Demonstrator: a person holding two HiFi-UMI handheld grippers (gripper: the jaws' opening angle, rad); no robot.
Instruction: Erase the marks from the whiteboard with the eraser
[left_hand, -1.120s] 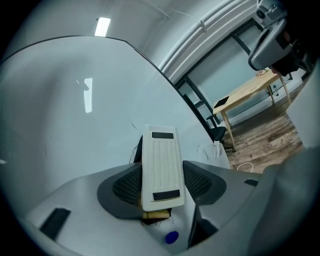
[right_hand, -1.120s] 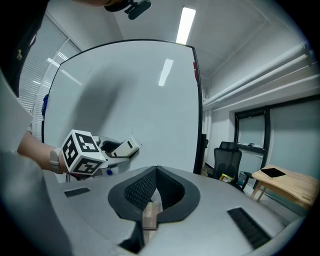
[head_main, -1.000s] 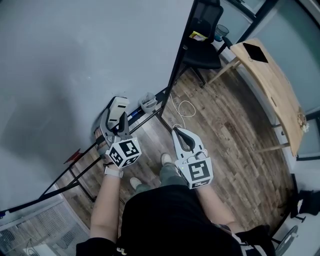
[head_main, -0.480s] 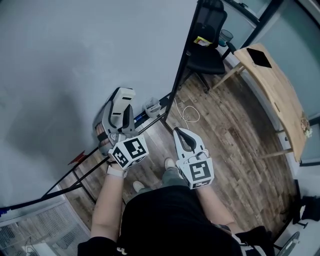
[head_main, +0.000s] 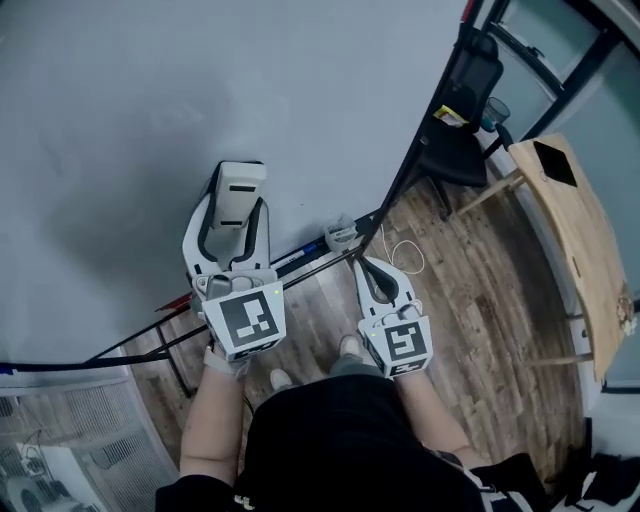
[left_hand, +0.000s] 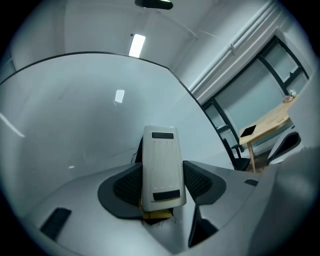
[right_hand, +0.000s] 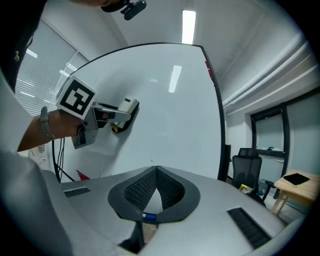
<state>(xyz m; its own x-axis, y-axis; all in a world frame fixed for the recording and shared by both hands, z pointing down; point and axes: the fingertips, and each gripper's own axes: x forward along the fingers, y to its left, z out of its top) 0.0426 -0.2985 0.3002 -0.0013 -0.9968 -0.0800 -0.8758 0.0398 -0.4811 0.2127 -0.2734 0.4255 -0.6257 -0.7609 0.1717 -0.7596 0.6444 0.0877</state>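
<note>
Only container close by is a small clear tub (head_main: 340, 234) on the whiteboard's ledge (head_main: 300, 262), about 12 o'clock from the right gripper (right_hand: 157, 172). Whatever's in it is too small to make out. Same goes for the cup (head_main: 497, 110) sitting at 2 o'clock off the black office chair (head_main: 462, 130).

The left gripper (head_main: 232, 225) has its jaws clamped on the white eraser (left_hand: 161, 167), one jaw on each long side. The eraser is up against the whiteboard (head_main: 150, 100), around 11 o'clock from the person's body in the head view. The right gripper's jaws are pinched together with nothing between them, and it hangs low over the wood floor (head_main: 480, 330), well clear of the board.

A white cable (head_main: 400, 255) loops on the floor at 1 o'clock from the right gripper. Out at 3 o'clock is a wooden tabletop (head_main: 575, 240) with a flat black slab (head_main: 555, 162) at its far end.

Compared to a second ago, the left gripper has climbed: the eraser was down by the ledge and now it's noticeably higher on the board. The right gripper has hardly budged.
</note>
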